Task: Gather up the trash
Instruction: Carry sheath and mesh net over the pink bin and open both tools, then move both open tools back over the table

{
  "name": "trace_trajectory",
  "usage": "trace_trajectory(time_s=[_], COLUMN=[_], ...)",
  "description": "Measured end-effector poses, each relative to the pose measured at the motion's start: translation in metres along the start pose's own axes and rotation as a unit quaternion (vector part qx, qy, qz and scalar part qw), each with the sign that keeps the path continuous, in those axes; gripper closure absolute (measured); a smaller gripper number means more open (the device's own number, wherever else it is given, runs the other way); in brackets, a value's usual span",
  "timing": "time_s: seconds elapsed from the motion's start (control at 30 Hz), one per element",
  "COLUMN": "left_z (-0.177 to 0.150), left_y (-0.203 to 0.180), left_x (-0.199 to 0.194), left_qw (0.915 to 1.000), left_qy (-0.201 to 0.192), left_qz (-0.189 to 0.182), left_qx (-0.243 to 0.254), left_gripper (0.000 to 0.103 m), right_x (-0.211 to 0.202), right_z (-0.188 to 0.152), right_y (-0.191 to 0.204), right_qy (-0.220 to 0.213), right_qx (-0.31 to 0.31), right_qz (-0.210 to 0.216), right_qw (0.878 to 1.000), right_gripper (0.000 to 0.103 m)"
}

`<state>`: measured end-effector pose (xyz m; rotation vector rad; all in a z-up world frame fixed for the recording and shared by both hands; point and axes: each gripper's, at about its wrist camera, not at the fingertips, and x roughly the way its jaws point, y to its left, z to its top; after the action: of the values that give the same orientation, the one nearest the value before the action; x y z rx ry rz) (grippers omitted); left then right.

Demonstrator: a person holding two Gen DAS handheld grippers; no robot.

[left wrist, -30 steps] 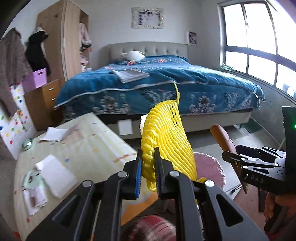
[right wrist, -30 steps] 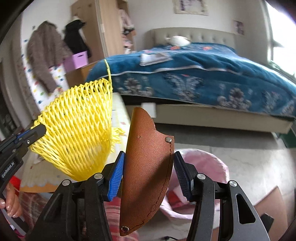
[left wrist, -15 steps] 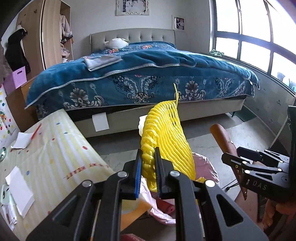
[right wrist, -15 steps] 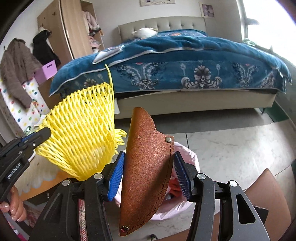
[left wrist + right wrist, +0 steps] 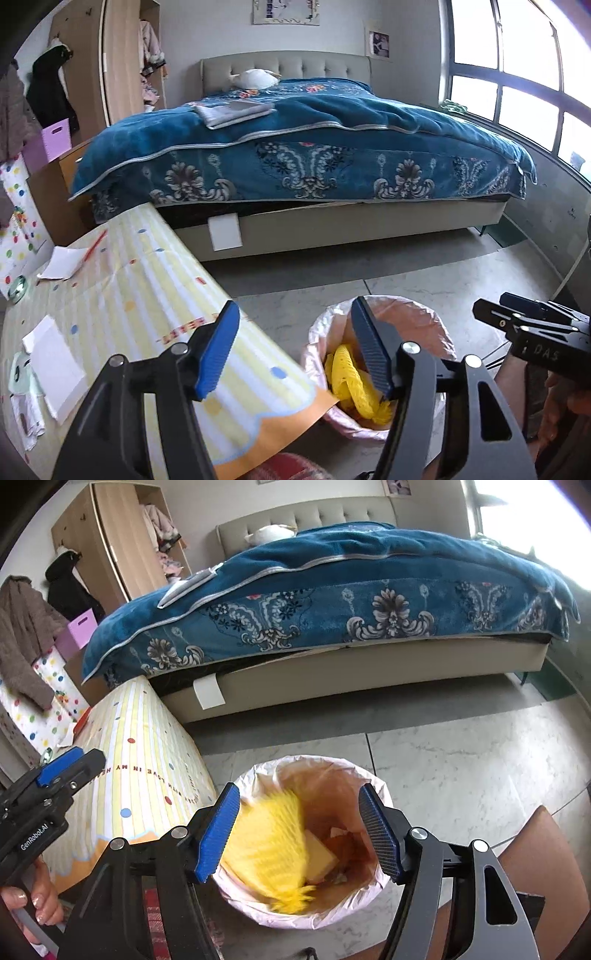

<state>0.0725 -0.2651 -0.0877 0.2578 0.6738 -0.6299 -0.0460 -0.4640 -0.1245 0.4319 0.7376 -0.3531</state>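
- Bed (image 5: 306, 147): fills the far half of both views, from about 10 to 2 o'clock; blue patterned blanket, grey padded headboard, a folded grey cloth (image 5: 236, 110) lying on the blanket.
- Wardrobe (image 5: 122, 62): pale wood, at 11 o'clock in the left wrist view, clothes hanging at its side.
- Table (image 5: 122, 295): yellow striped cloth with coloured dots, at 8 to 9 o'clock in the left wrist view; white papers (image 5: 55, 365) lie on it. Its near corner reaches over the rim of the bin.
- Trash bin (image 5: 376, 786): round, lined with a pale pink bag, standing on the grey tiled floor just beside the table corner; at 5 o'clock in the left wrist view, at 6 o'clock in the right wrist view.
- Left gripper (image 5: 295, 347): jaws spread wide, nothing between the blue pads; the bin shows between and beyond them. Also seen from the side at 8 o'clock in the right wrist view (image 5: 70, 764).
- Right gripper (image 5: 301, 834): jaws spread wide and holding nothing, poised directly above the bin mouth. Seen side-on at 3 to 4 o'clock in the left wrist view (image 5: 491, 314), where the spread cannot be judged.
- Yellow foam net (image 5: 351, 384): inside the bin, against its left wall; blurred in the right wrist view (image 5: 273, 853).
- Other contents: a pale yellow block (image 5: 319, 860) and small scraps beside the net, too indistinct to name.
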Motion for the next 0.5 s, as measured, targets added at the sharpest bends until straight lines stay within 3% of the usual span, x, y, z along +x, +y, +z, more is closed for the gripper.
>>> trace_trajectory(time_s=[0.23,0.5], left_z=[-0.01,-0.033], left_y=[0.029,0.078], left_x=[-0.033,-0.078], left_qw=[0.9994,0.9963], left_qy=[-0.011,-0.024], left_qz=[0.03,0.07], left_qx=[-0.014,-0.044], left_gripper=[0.034,0.031], right_x=[-0.006,-0.016], right_z=[0.001,-0.002], right_y=[0.021,0.078], right_qy=[-0.008,-0.009], right_qx=[-0.014,-0.061], right_qz=[0.018,0.046], right_qw=[1.0,0.997], right_gripper=[0.036,0.036])
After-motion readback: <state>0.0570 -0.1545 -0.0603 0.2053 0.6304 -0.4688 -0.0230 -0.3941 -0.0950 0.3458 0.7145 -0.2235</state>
